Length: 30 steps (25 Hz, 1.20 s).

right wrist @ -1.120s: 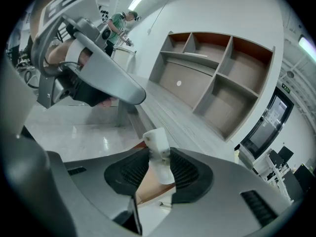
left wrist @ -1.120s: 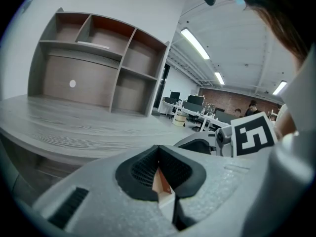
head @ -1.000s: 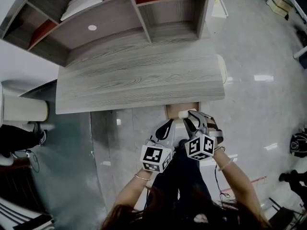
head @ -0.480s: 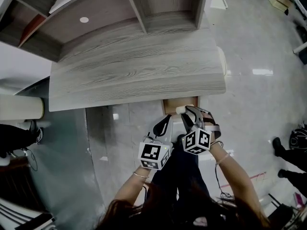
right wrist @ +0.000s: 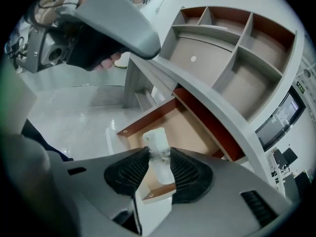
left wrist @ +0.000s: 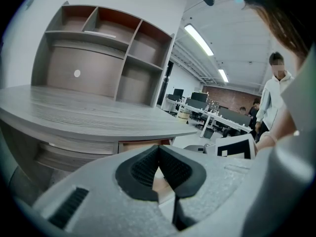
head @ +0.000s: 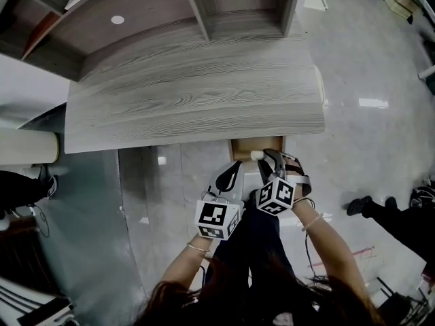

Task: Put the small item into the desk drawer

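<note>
The small white item (right wrist: 155,138) is a pale cylinder, and my right gripper (right wrist: 159,156) is shut on it, hanging just above the open desk drawer (right wrist: 183,128). In the head view the item (head: 257,155) sits at the drawer's (head: 246,146) front edge, under the grey wood desk top (head: 190,100), with the right gripper (head: 266,159) behind it. My left gripper (head: 234,170) hangs to the left of the drawer. In its own view the left gripper (left wrist: 158,151) has its pads meeting at the tips with nothing between them.
A shelf unit (head: 204,5) stands at the back of the desk. A person's legs (head: 391,216) cross the glossy floor to the right. A pale cylinder (head: 27,148) lies at the left. Another person (left wrist: 274,95) stands among office desks behind.
The head view has tipped so the desk sits lower and nearer. Both grippers moved slightly forward, the item still over the drawer's front. The legs at the right came further into view.
</note>
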Each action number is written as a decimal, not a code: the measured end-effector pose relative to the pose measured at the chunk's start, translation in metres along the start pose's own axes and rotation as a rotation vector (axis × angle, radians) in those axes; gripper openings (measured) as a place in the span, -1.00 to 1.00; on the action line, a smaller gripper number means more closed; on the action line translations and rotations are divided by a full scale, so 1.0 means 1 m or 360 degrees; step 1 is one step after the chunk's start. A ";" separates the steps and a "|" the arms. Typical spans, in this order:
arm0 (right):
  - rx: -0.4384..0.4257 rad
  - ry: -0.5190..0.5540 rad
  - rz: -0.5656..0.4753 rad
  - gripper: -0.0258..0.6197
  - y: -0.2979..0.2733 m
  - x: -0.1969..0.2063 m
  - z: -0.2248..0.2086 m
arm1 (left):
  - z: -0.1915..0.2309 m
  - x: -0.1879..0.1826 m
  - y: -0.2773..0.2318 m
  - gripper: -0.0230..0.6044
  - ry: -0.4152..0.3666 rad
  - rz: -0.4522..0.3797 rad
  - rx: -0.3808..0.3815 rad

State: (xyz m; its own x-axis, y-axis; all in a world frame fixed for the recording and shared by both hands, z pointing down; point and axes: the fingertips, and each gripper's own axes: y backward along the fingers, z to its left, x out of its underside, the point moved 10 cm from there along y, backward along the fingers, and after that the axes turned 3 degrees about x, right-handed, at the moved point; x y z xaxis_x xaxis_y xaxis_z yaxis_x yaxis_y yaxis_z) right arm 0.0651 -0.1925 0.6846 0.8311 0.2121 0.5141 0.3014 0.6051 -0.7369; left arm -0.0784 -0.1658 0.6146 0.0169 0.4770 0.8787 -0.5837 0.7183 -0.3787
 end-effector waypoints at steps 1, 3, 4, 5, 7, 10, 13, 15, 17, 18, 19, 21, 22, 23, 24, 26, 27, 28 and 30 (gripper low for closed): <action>-0.0006 0.0000 0.0017 -0.52 -0.003 0.001 0.001 | 0.001 0.001 -0.001 -0.88 0.0002 0.0000 -0.0004; -0.0019 0.0016 0.0049 -0.52 -0.011 0.003 0.005 | 0.003 0.004 -0.002 -0.88 0.0006 0.0001 -0.0012; -0.0025 0.0031 0.0065 -0.52 -0.015 0.005 0.007 | 0.004 0.005 -0.003 -0.88 0.0008 0.0003 -0.0015; -0.0030 0.0047 0.0081 -0.52 -0.018 0.006 0.009 | 0.005 0.007 -0.004 -0.88 0.0011 0.0006 -0.0019; -0.0043 0.0072 0.0115 -0.52 -0.025 0.008 0.012 | 0.006 0.010 -0.005 -0.88 0.0017 0.0015 -0.0027; -0.0073 0.0081 0.0155 -0.52 -0.034 0.010 0.015 | 0.009 0.016 -0.006 -0.88 0.0031 0.0026 -0.0040; -0.0084 0.0098 0.0193 -0.52 -0.042 0.013 0.017 | 0.011 0.021 -0.008 -0.88 0.0041 0.0035 -0.0051; -0.0096 0.0108 0.0212 -0.52 -0.047 0.015 0.020 | 0.013 0.024 -0.009 -0.88 0.0045 0.0043 -0.0055; -0.0115 0.0113 0.0224 -0.52 -0.051 0.016 0.023 | 0.013 0.027 -0.010 -0.88 0.0053 0.0053 -0.0062; -0.0120 0.0118 0.0233 -0.52 -0.053 0.017 0.024 | 0.014 0.028 -0.010 -0.88 0.0058 0.0058 -0.0066; -0.0121 0.0122 0.0244 -0.52 -0.055 0.018 0.024 | 0.015 0.029 -0.011 -0.88 0.0062 0.0061 -0.0069; -0.0117 0.0129 0.0271 -0.52 -0.059 0.020 0.025 | 0.016 0.031 -0.013 -0.88 0.0068 0.0066 -0.0073; -0.0116 0.0131 0.0282 -0.52 -0.061 0.021 0.026 | 0.017 0.031 -0.013 -0.88 0.0068 0.0069 -0.0073; -0.0120 0.0131 0.0290 -0.52 -0.063 0.022 0.027 | 0.018 0.032 -0.014 -0.88 0.0067 0.0071 -0.0073; -0.0127 0.0129 0.0298 -0.52 -0.065 0.023 0.028 | 0.018 0.032 -0.014 -0.88 0.0065 0.0074 -0.0074; -0.0144 0.0123 0.0317 -0.52 -0.068 0.025 0.030 | 0.020 0.034 -0.014 -0.88 0.0063 0.0081 -0.0077; -0.0150 0.0120 0.0326 -0.52 -0.070 0.025 0.031 | 0.020 0.035 -0.015 -0.88 0.0063 0.0083 -0.0079; -0.0154 0.0119 0.0333 -0.51 -0.071 0.026 0.031 | 0.021 0.035 -0.016 -0.88 0.0065 0.0085 -0.0081; -0.0155 0.0126 0.0345 -0.51 -0.075 0.026 0.032 | 0.023 0.035 -0.017 -0.88 0.0069 0.0089 -0.0082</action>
State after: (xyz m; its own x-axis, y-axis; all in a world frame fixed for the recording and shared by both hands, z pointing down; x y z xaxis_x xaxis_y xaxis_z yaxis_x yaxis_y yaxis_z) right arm 0.0497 -0.2076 0.7671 0.9140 0.2661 0.3061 0.1522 0.4746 -0.8670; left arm -0.0864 -0.1732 0.6584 0.0210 0.5376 0.8430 -0.5420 0.7146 -0.4422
